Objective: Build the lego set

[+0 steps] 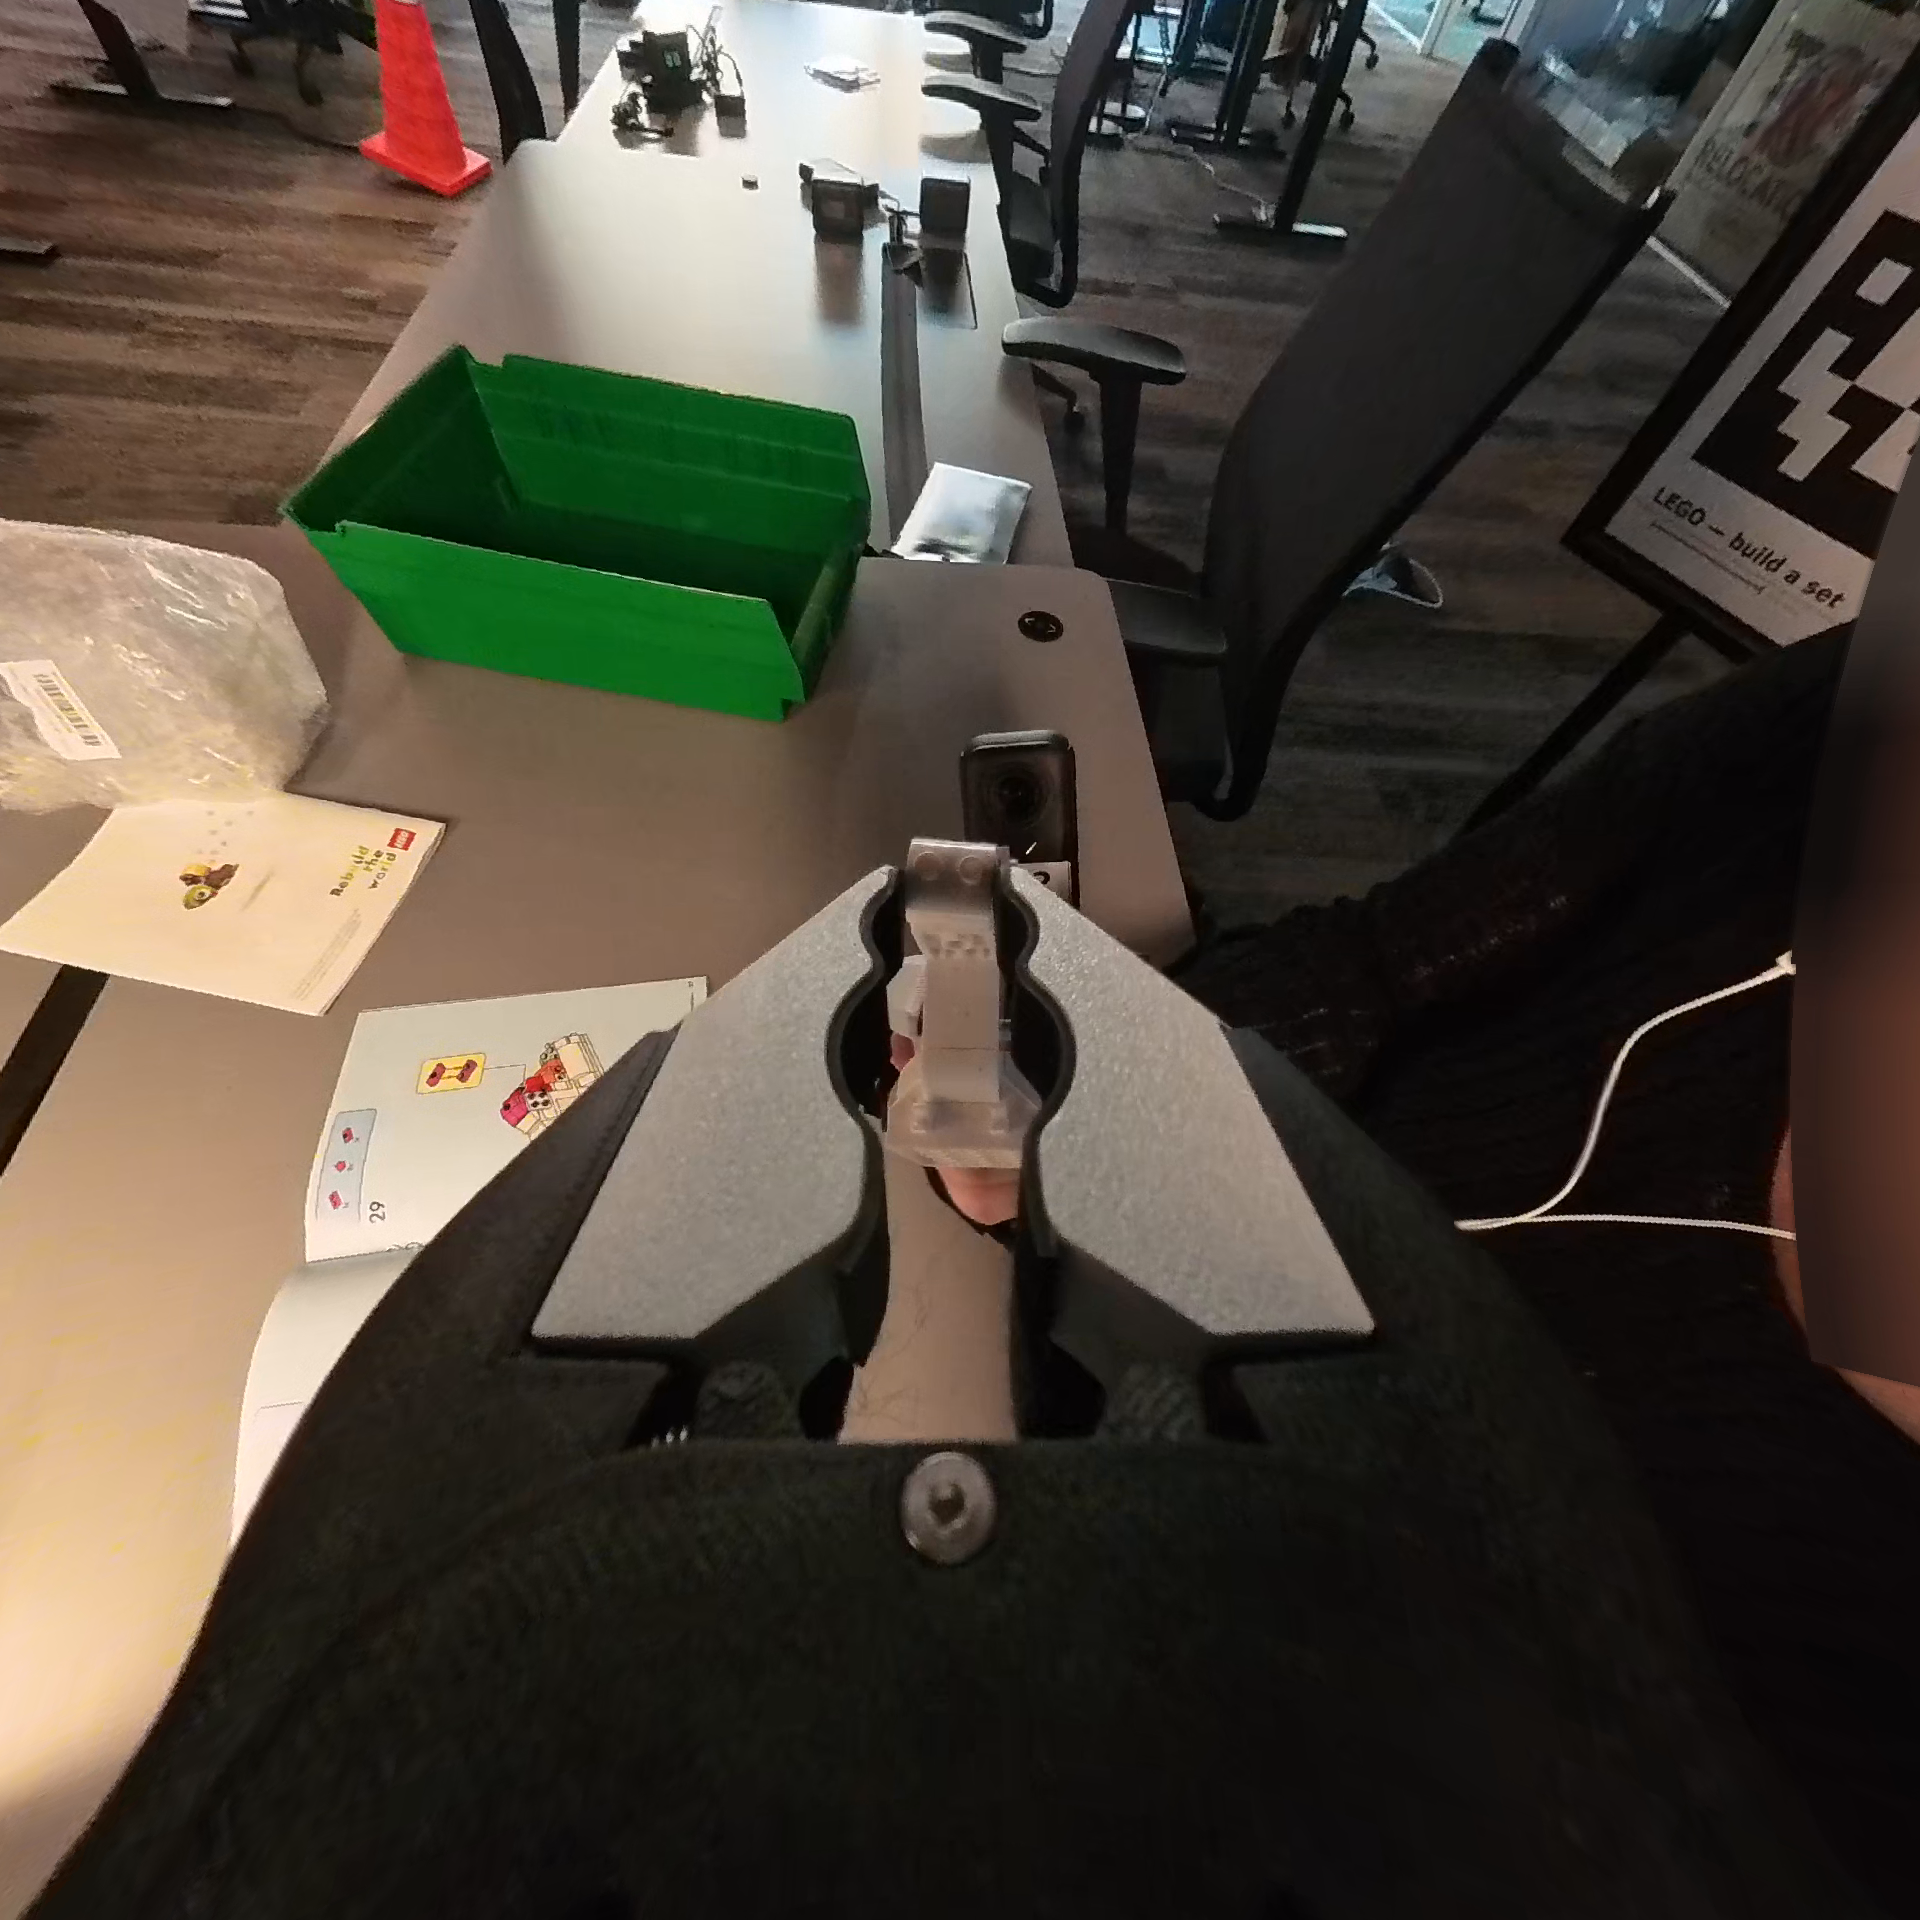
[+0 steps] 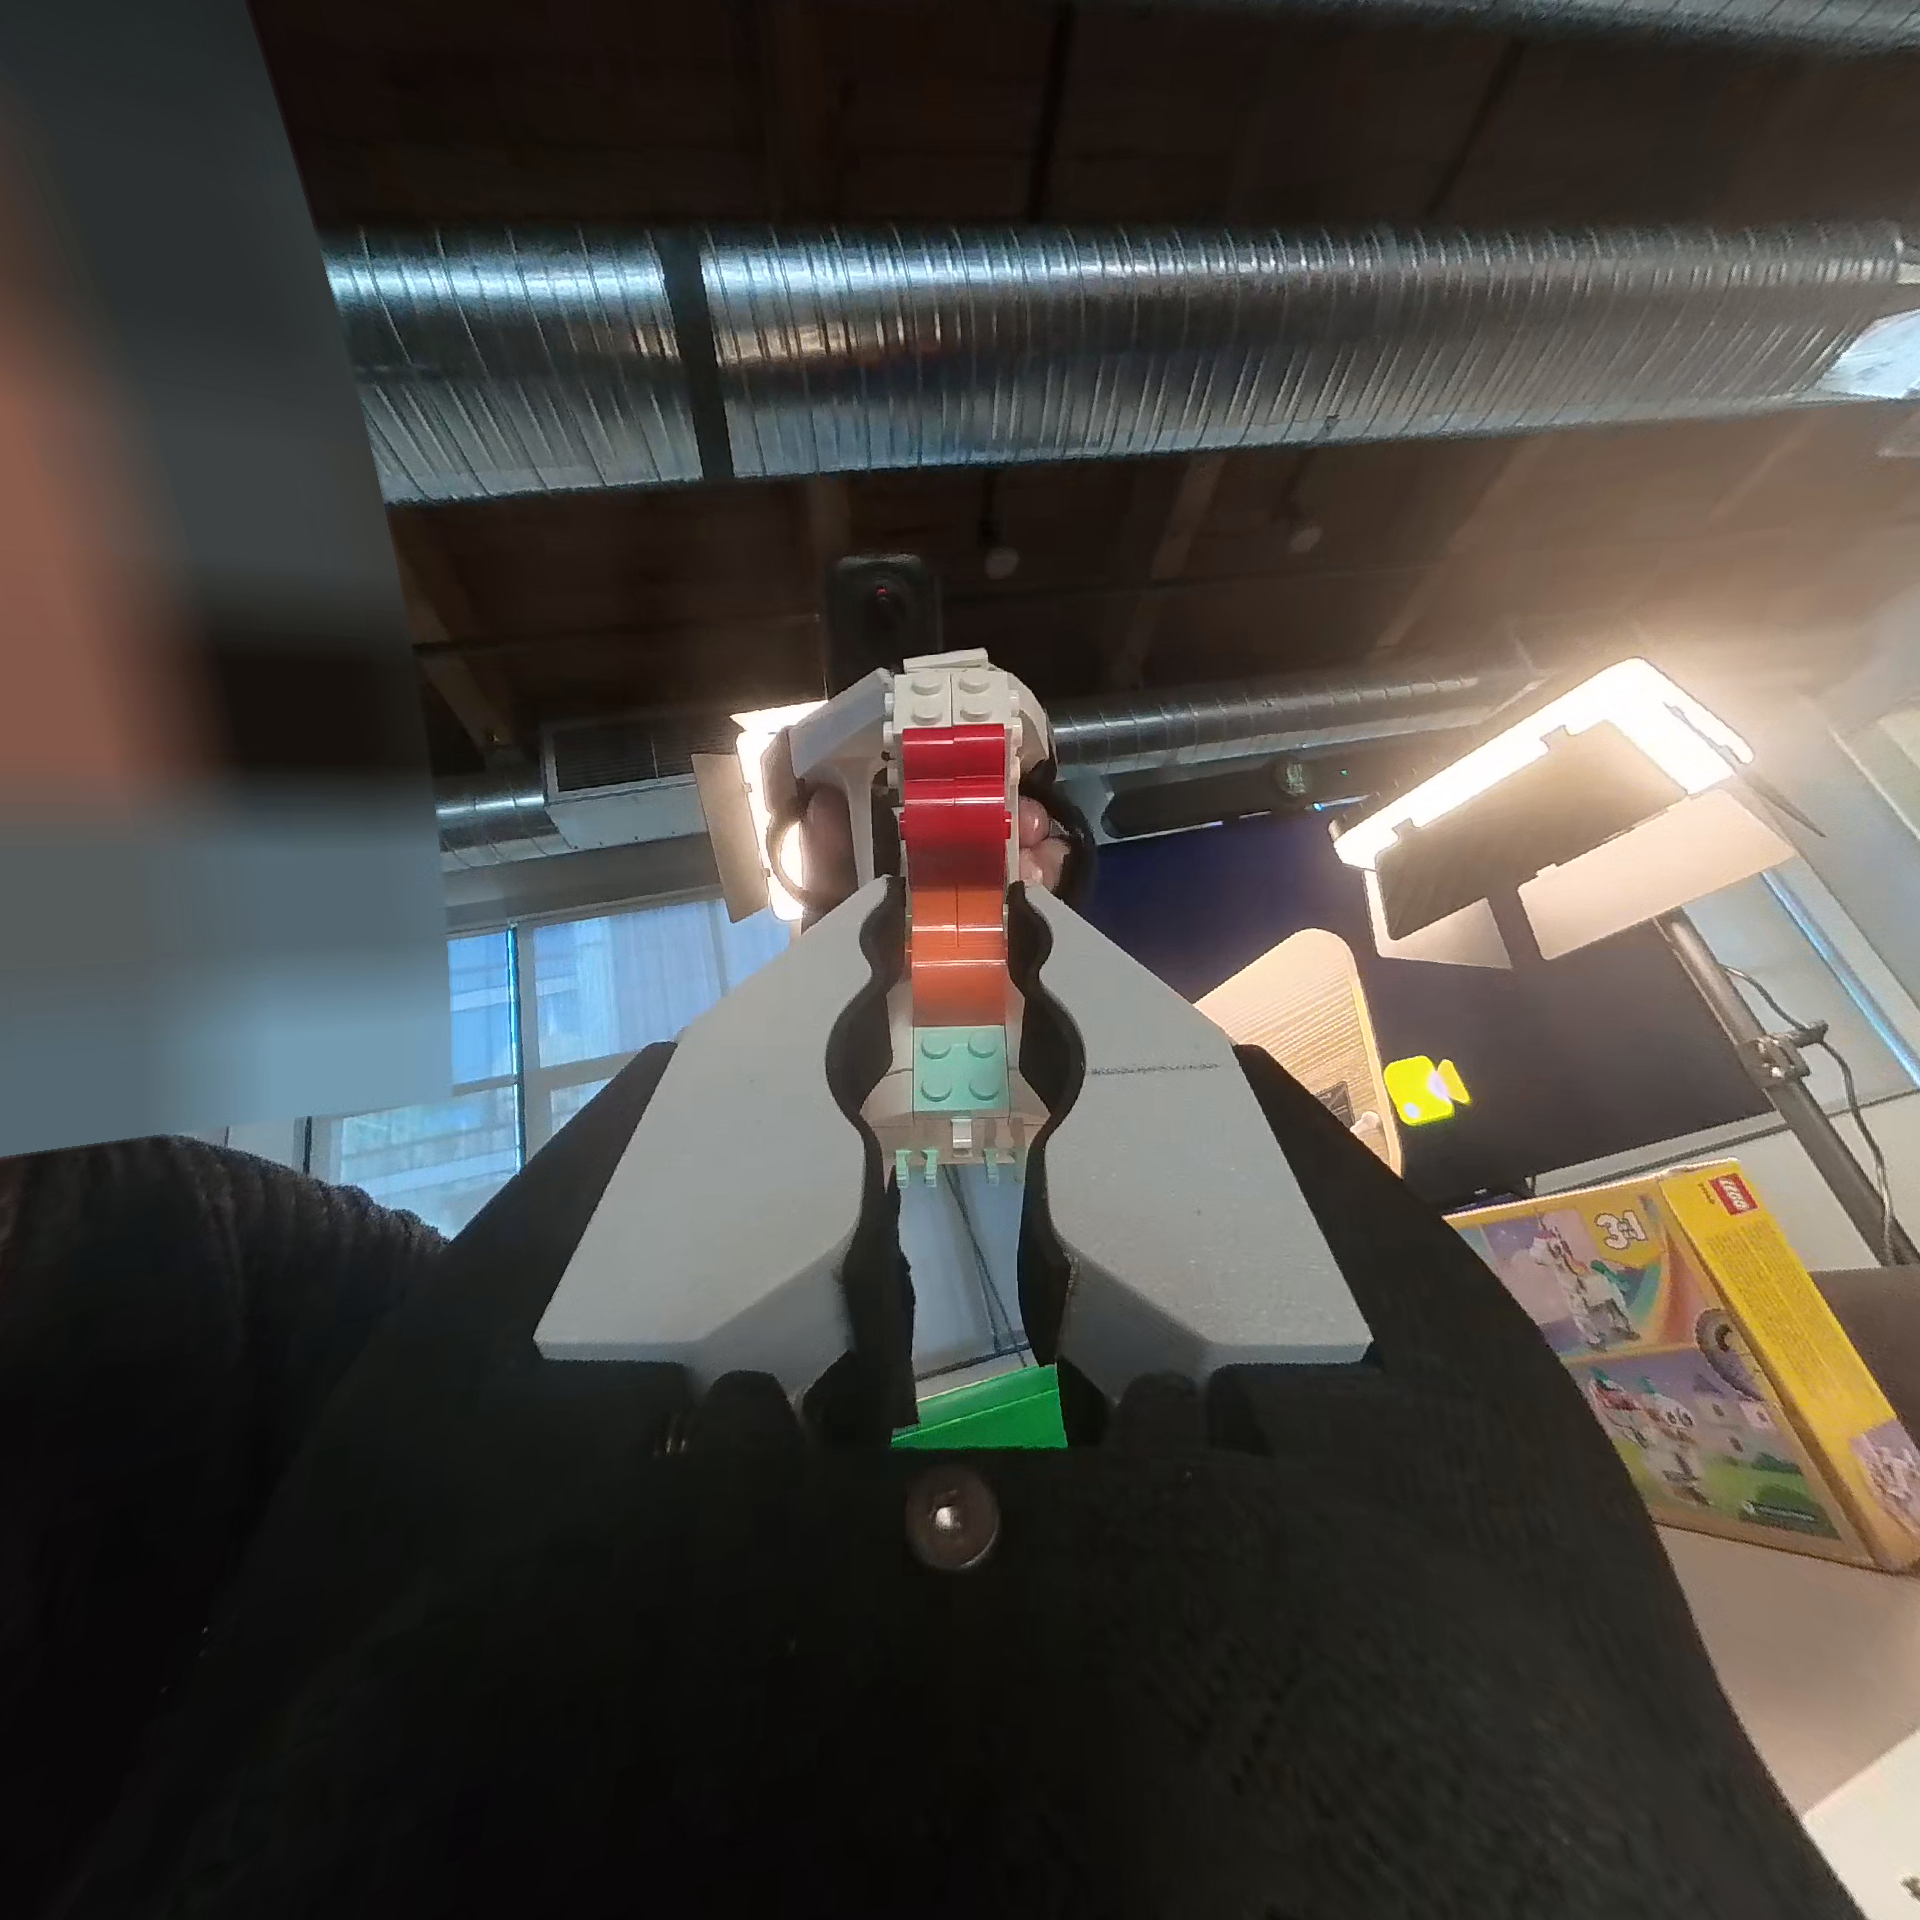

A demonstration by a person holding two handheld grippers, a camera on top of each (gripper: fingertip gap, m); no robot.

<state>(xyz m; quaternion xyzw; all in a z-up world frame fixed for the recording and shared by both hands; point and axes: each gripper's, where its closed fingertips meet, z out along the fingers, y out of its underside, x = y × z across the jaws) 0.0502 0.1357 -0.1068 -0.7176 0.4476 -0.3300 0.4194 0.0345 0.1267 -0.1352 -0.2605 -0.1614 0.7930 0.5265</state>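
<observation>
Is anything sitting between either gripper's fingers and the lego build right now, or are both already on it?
Nothing visible stands between them. The left gripper is shut on the grey side of the lego build, and the right gripper is shut on its red, orange and mint face. The build is held in the air between both.

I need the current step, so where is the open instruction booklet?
In the left wrist view, the open instruction booklet lies on the table left of the left gripper, below the closed leaflet.
</observation>
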